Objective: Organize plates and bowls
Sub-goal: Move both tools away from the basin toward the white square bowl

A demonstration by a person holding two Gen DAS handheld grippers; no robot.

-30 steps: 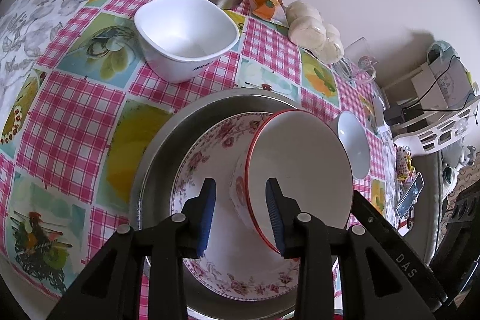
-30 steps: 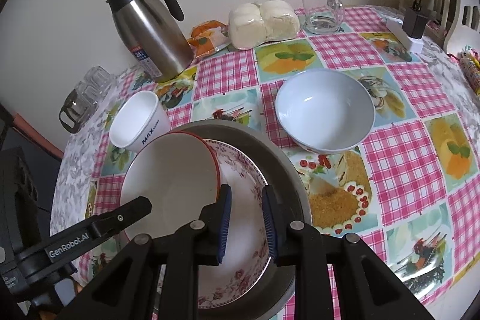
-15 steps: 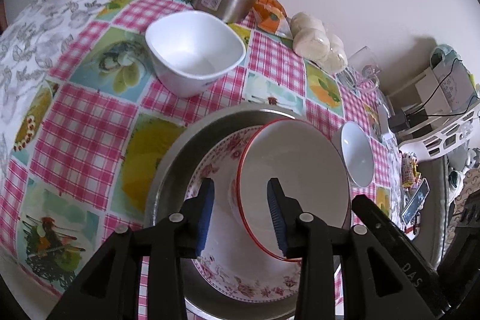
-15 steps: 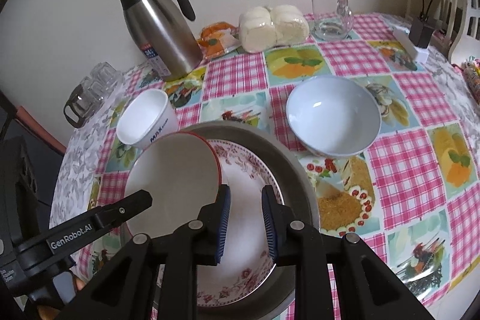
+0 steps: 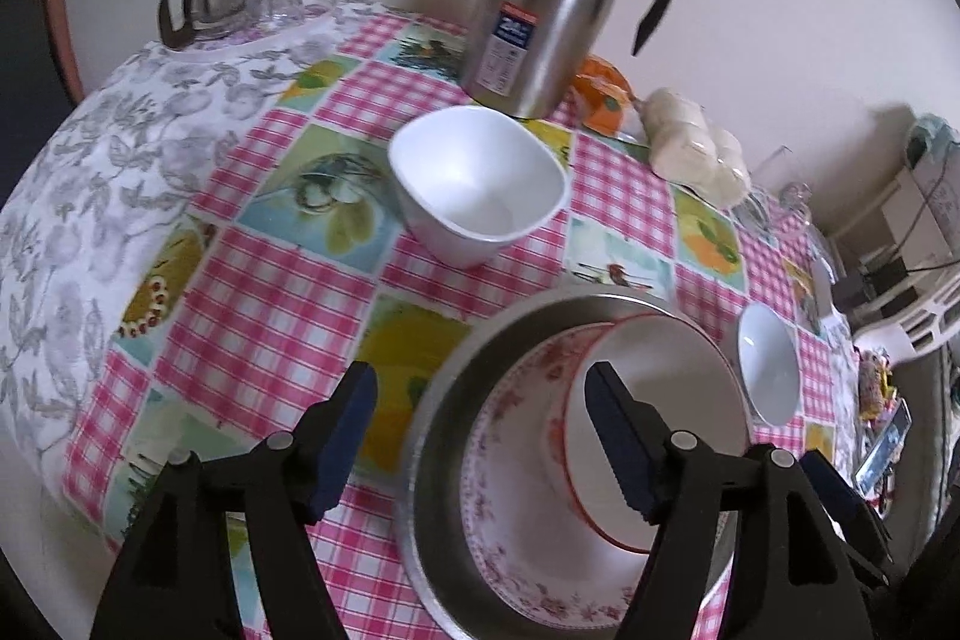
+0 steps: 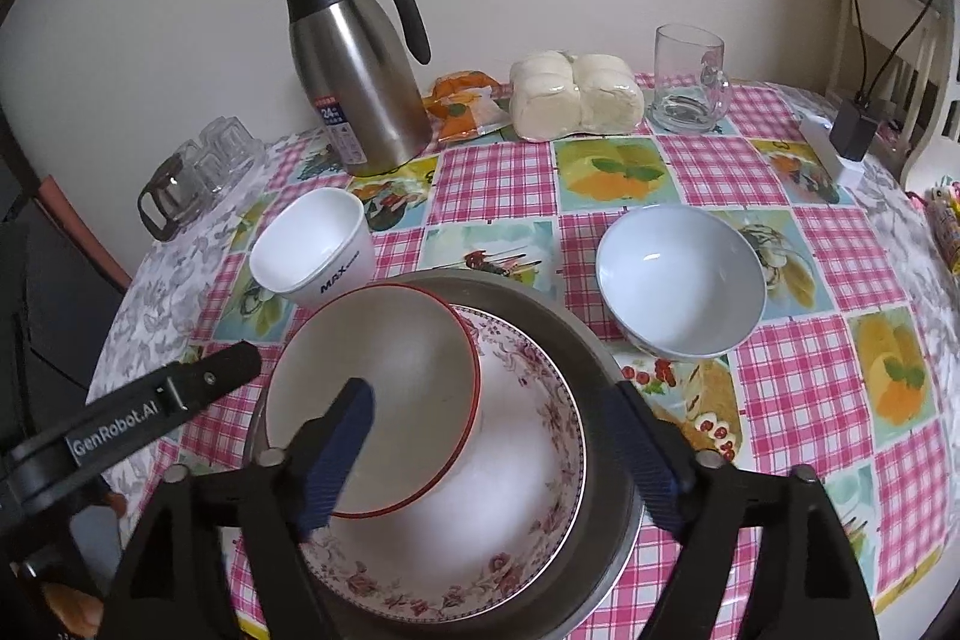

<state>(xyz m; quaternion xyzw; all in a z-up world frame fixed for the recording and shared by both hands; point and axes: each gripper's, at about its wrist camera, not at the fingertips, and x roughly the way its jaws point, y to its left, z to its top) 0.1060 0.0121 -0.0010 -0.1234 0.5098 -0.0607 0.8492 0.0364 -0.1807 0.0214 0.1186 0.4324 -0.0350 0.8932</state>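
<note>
Over the metal pan's rim (image 6: 576,334), both hand-held grippers, left (image 5: 480,442) and right (image 6: 492,454), are opening, nothing gripped.

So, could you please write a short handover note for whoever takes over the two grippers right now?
Left gripper: jaws opening, gripping nothing, above the stack's left edge.
Right gripper: jaws opening, gripping nothing, over the stack.
Stack: red-rimmed bowl sits tilted, off-centre, in the floral plate, which lies in the metal basin.
Done: those three are nested.
Left: the square white bowl and the round white bowl stand apart on the table, not yet stacked. The tilted bowl may need straightening first.
</note>
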